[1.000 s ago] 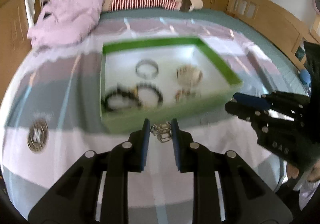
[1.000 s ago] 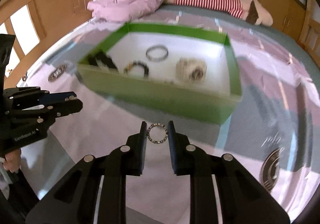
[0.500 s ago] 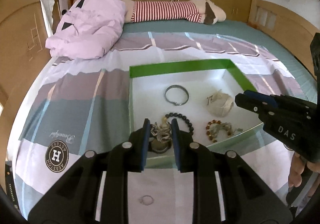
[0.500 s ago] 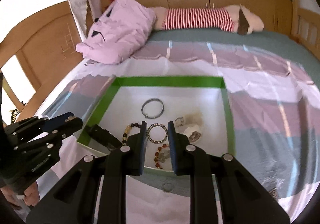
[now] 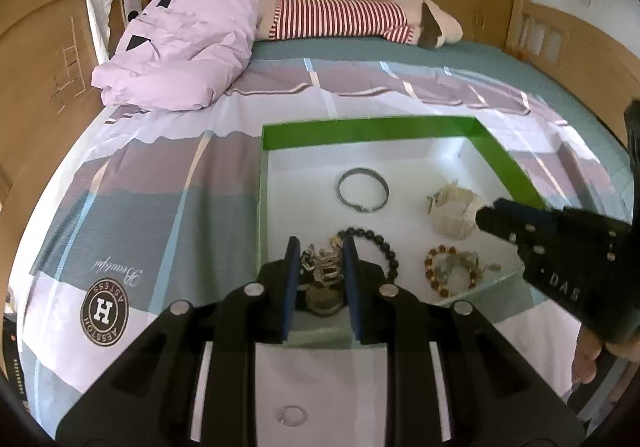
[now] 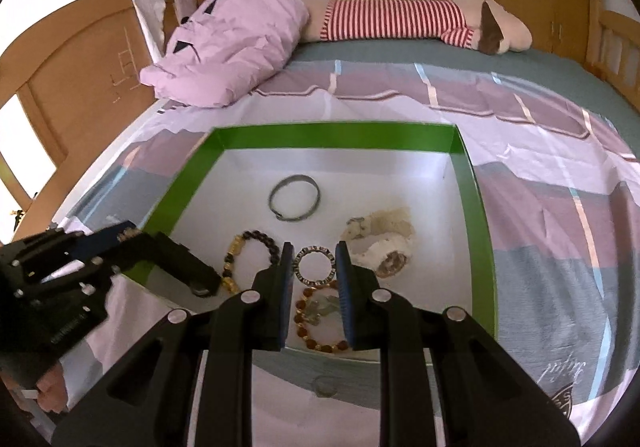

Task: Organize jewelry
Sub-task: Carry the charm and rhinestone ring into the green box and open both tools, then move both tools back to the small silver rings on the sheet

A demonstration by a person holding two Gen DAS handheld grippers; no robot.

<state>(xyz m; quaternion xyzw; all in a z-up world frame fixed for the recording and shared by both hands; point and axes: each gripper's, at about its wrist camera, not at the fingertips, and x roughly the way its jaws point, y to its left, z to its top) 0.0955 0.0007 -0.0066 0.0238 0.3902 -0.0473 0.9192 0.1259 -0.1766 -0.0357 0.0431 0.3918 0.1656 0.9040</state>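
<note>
Green-walled box (image 6: 336,135) now lies beneath both grippers, no longer ahead. Left gripper (image 5: 320,267) pinches a silver chain bracelet (image 5: 322,267); right gripper (image 6: 314,265) pinches a studded ring bracelet (image 6: 314,265). Release seems next.

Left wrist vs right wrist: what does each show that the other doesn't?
Left wrist only: the silver chain in the left claw, and the round H logo on the sheet. Right wrist only: the beaded ring in the right claw. Both: the green box holding the metal bangle, dark bead bracelet and amber bead bracelet, and the loose ring on the sheet.
</note>
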